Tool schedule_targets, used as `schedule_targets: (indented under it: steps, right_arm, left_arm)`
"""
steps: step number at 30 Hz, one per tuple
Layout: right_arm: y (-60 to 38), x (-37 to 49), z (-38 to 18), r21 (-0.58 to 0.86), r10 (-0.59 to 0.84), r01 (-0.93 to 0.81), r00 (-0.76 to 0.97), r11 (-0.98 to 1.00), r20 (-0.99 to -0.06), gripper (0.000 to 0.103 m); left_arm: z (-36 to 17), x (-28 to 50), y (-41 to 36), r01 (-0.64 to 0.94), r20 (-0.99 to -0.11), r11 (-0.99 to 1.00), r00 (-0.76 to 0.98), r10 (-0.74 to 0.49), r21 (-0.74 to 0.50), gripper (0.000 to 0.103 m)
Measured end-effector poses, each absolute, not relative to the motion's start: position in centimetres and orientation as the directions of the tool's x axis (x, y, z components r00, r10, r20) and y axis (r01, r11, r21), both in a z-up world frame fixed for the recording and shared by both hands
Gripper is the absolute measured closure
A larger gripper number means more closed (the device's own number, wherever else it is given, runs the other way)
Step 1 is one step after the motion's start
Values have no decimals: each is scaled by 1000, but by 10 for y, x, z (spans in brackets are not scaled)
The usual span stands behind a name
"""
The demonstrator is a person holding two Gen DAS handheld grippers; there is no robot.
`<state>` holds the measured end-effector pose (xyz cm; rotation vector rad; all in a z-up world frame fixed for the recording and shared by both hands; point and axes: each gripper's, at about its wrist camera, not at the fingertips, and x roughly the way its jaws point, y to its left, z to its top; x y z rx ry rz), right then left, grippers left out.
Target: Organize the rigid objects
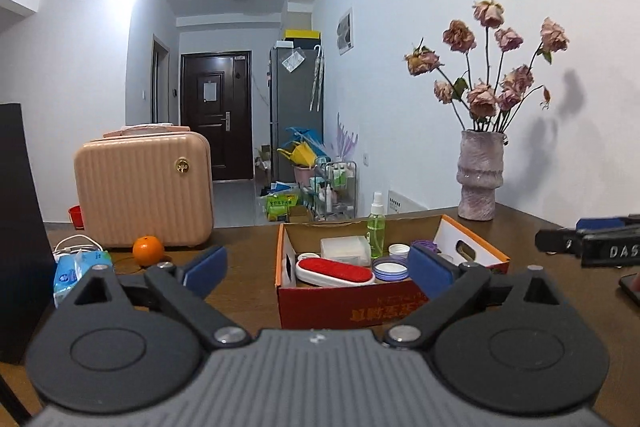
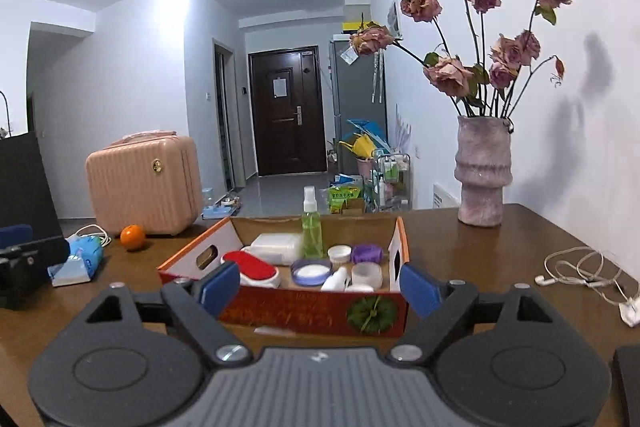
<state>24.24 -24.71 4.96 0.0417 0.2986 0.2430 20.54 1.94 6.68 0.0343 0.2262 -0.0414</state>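
Note:
An open cardboard box (image 1: 344,301) with a red front stands on the brown table, just beyond both grippers. It holds a red-and-white brush (image 1: 334,273), a green spray bottle (image 1: 376,227), a white case (image 1: 344,249) and several round lids. My left gripper (image 1: 318,267) is open in front of the box, with nothing between its blue pads. In the right wrist view the same box (image 2: 288,309) shows the brush (image 2: 256,267) and the spray bottle (image 2: 311,227). My right gripper (image 2: 319,285) is also open and holds nothing, its fingers level with the box's near wall.
A pink hard case (image 1: 144,191), an orange (image 1: 148,251) and a blue tissue pack (image 1: 76,269) lie left of the box. A vase of dried roses (image 2: 482,175) stands at the back right by the wall. White earphones (image 2: 580,273) lie to the right.

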Motion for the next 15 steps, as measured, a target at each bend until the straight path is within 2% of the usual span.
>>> schedule_targets:
  steps: [6,15]
  right_arm:
    - [-248,199,51,80,221,-207,940,975,-259,16]
    - [-248,88,38,34,268,-267,938,963,-218,14]
  left_arm:
    - [64,170,18,31,-212,999,977,-24,32,0]
    - [49,73,26,-29,-223,999,974,36,31,0]
